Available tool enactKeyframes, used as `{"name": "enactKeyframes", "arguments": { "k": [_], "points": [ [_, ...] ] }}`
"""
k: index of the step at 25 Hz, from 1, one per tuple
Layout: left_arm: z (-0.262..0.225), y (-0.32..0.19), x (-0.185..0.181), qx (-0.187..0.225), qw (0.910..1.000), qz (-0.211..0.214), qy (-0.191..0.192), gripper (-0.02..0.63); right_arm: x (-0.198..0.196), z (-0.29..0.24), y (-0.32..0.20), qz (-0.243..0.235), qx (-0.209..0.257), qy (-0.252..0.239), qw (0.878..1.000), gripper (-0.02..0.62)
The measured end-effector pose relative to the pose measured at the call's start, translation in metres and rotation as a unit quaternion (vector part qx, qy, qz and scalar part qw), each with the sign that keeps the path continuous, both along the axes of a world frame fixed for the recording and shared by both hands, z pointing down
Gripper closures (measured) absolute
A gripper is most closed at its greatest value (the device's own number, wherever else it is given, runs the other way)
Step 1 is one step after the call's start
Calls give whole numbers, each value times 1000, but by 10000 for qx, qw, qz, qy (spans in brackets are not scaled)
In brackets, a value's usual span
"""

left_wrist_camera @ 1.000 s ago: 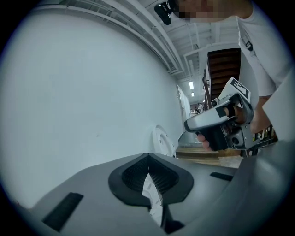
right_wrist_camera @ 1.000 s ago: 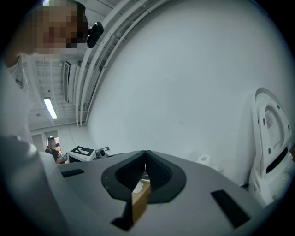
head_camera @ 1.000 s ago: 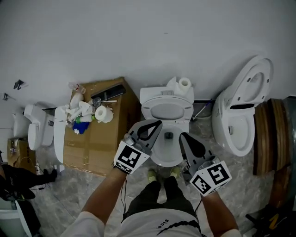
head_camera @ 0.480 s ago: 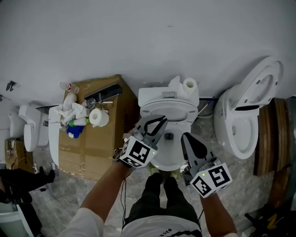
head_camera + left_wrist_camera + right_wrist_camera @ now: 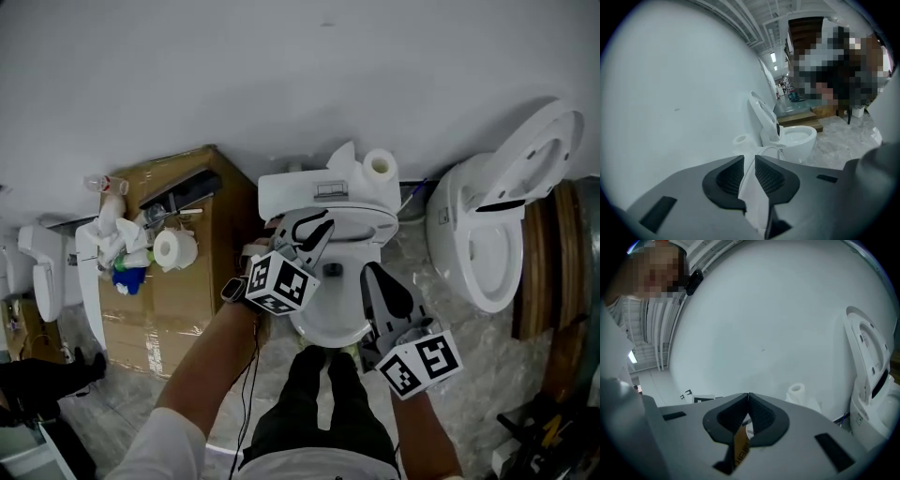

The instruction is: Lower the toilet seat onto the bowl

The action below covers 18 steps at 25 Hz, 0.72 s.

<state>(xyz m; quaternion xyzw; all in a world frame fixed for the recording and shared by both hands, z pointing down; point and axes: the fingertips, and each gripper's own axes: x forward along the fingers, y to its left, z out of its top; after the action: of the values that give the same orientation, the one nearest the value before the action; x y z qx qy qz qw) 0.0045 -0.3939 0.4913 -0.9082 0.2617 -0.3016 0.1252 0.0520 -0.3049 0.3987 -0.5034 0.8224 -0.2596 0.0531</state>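
Your left gripper [image 5: 312,228] has its fingers [image 5: 726,176] pinched on the white edge of the toilet seat [image 5: 361,223]. The seat stands raised just in front of the tank [image 5: 323,192], hinged at the tank with its free end up, so the move should be a swing away from the tank and down onto the bowl [image 5: 328,326]. Your right gripper [image 5: 373,274] hangs farther from the tank over the bowl's right side, fingers pressed together on nothing; the bowl's inside is mostly hidden.
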Motion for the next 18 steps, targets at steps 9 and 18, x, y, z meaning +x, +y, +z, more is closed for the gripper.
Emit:
{"name": "enactKeyframes", "arguments": {
  "k": [9,18],
  "points": [
    [34,-17,6,210,9977,146,-630,540,-2,21,-23,46,-210,-121,9997,578],
    [42,-20,6,448,9964,-10,-716,541,8,29,-22,84,-361,-164,9992,578]
  ]
}}
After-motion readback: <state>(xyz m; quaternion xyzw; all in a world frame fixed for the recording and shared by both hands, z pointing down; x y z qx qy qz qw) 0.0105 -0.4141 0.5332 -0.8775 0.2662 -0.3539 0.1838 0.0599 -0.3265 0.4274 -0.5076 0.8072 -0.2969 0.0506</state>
